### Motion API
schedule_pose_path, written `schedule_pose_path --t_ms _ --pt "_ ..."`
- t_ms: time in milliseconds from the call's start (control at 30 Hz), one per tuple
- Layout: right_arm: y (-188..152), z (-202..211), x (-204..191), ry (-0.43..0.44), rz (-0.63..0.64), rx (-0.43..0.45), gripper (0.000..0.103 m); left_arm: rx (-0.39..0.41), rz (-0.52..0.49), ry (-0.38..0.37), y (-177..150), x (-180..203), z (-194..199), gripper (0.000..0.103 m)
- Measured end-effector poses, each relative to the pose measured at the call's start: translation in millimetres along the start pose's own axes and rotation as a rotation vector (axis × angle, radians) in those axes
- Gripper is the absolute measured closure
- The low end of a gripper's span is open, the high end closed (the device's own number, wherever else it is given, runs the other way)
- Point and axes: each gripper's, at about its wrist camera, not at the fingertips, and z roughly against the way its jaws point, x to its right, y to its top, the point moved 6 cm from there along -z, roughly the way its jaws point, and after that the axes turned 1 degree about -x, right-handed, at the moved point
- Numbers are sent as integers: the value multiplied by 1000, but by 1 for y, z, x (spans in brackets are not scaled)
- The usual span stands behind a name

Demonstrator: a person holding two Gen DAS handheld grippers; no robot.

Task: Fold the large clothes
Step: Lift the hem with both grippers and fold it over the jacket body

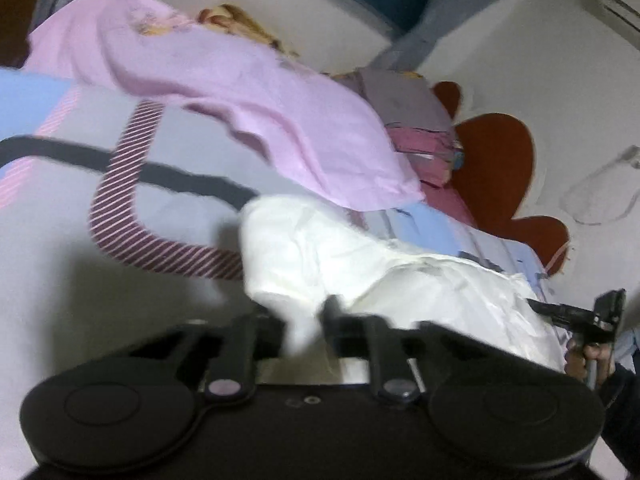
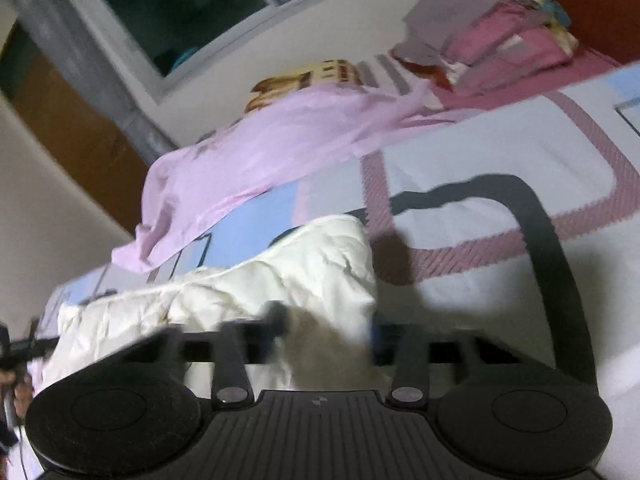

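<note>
Bed [image 1: 72, 288]: pale cover, striped pink and black bands.
Pink cloth [image 1: 256, 92]: far, spread out.
White garment [image 1: 320, 248]: near, crumpled.
Left gripper [image 1: 305, 320]: clamped on garment.
Right gripper [image 2: 328, 326]: clamped on garment.
Window [image 2: 180, 12]: far, dark.
Writing: none readable.

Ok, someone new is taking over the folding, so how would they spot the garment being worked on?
Start at the bed with its pink-striped and black-banded cover. The pale lilac cloth lies farther back; nearer the grippers lies the cream garment. It is the only crinkled off-white piece, pinched by both grippers.
</note>
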Motion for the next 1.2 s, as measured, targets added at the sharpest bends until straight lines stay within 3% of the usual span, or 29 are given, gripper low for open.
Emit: schedule_pose_path --t_ms 100,167,267,367,433,600,667,700,733,767,800,833,867,900,933,1000,1100,1200 --pt "9 17 -4 14 5 121 95 175 -12 -120 11 9 30 99" --pt "16 23 -4 10 12 172 95 222 15 -127 17 4 36 99" --pt "17 -3 0 -68 30 115 95 151 41 -40 18 -9 8 99" --pt "-7 -48 19 -171 -10 -35 94 47 98 58 3 -29 -33 98" --pt "-12 -52 26 -161 -60 -14 93 36 138 56 -4 -37 -44 96" --pt "-15 -49 39 -85 -155 7 93 37 279 -42 -9 -63 -45 90" --pt "-11 -43 38 -94 -160 11 84 40 258 -30 -7 -64 -37 83" --pt "-8 -33 39 -130 -167 31 62 51 256 -16 -6 -68 -29 79" --pt "-3 -18 40 -192 -169 69 27 70 266 2 -6 -73 -19 65" --pt "3 -3 42 -264 -148 126 16 99 279 40 -3 -79 -7 42" --pt "8 9 41 -289 -116 161 16 134 288 87 -1 -77 7 32" --pt "10 17 37 -309 -99 161 19 177 283 134 -2 -78 24 28" --pt "11 22 26 -312 -64 141 30 209 259 155 -1 -75 36 41" --pt "11 25 8 -280 -18 135 53 230 223 147 0 -65 46 49" --pt "11 25 -10 -251 24 143 54 238 188 124 0 -48 50 56" --pt "10 15 -63 -172 134 133 54 222 60 52 2 8 37 56" --pt "1 -19 -139 -84 263 84 54 133 -139 -1 -5 100 -6 54" --pt "-15 -58 -184 -68 373 10 54 75 -250 -4 -19 148 -42 52"
